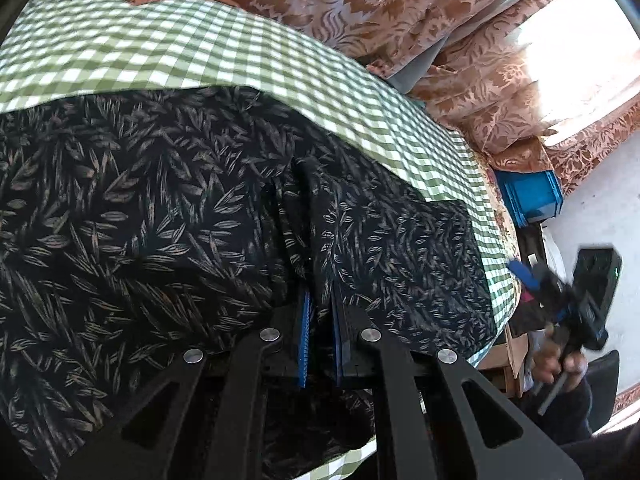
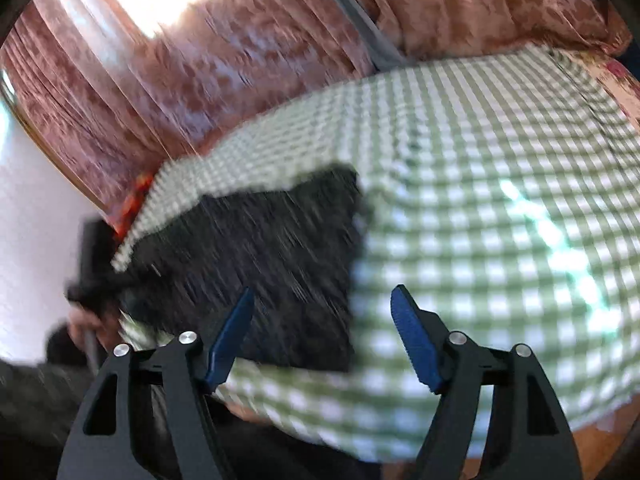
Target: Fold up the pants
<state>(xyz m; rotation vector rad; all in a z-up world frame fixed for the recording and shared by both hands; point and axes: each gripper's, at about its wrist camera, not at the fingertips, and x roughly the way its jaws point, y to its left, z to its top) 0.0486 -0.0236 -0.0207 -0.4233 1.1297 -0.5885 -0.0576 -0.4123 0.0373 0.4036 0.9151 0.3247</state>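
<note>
holding tight onto the pants [image 1: 180, 208] with the left gripper [image 1: 320, 312], blue pads pressed together on a bunched ridge of the dark leafy cloth. looks like the middle of a fold, with the cloth pinched and ready to be pulled over. lying flat on the green checked cloth [image 1: 160, 52], spread wide across it, near the front edge.

hanging free off to the side, the right gripper [image 2: 322, 336], blue pads spread wide apart with nothing between them, above the near edge of the pants [image 2: 256, 264] and the green checked cloth [image 2: 500, 208]. not touching anything, as far as can be seen.

next move, at a guess: bring the right gripper in, pinch the far corner or the other edge, then lift both sides together and lay one half over the other. needs even pulling, or the soft cloth will sag and fold crooked.

from the left wrist: sharp leaf pattern, the pinch up close, a blue box [image 1: 528, 196] past the bed edge, brown flowery curtains [image 1: 460, 72], and the right gripper [image 1: 560, 292] small and blurry in a hand at the side. from the right wrist: all smeared and blurry, but shows the whole dark shape of the pants with two straight edges, lots of bare checks beside it, and the other hand [image 2: 92, 316] low on the left. pinch itself not seen from there.
</note>
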